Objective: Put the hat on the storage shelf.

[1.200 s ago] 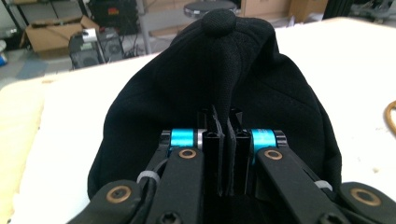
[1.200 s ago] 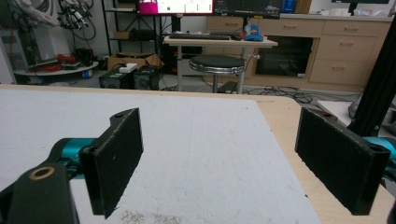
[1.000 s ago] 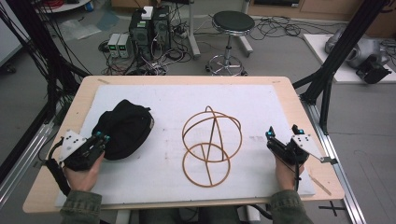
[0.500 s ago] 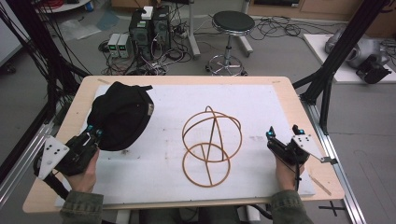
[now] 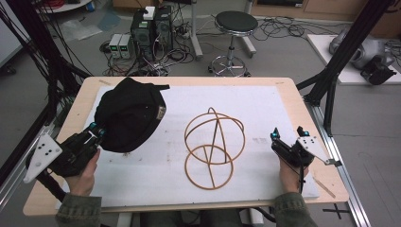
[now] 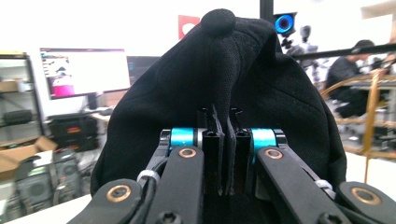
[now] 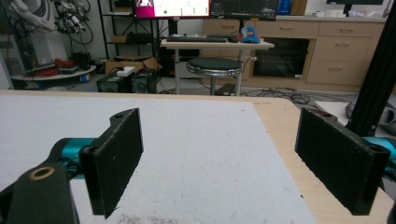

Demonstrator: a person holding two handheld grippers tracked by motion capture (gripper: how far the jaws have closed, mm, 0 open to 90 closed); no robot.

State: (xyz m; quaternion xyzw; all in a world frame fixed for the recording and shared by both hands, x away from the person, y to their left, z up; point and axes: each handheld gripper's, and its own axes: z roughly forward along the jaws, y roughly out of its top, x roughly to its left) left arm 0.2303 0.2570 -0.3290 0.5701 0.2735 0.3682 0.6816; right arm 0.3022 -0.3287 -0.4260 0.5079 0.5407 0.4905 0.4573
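Jaws of the left gripper (image 6: 223,154) are pinching a fold of the black cap (image 5: 128,113), holding it tilted up over the table's left side (crown button topmost in the left gripper view). Right gripper (image 5: 287,140) is resting wide open, gripping nothing, right of the wooden ring frame (image 5: 213,146) on the white mat (image 5: 265,104).

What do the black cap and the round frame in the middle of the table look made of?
The black cap looks like soft matte woven cloth: it folds where the left hand-held gripper pinches it. The round frame seems to be thin bent wood or rattan, tan and smooth, though coated wire can't be ruled out.
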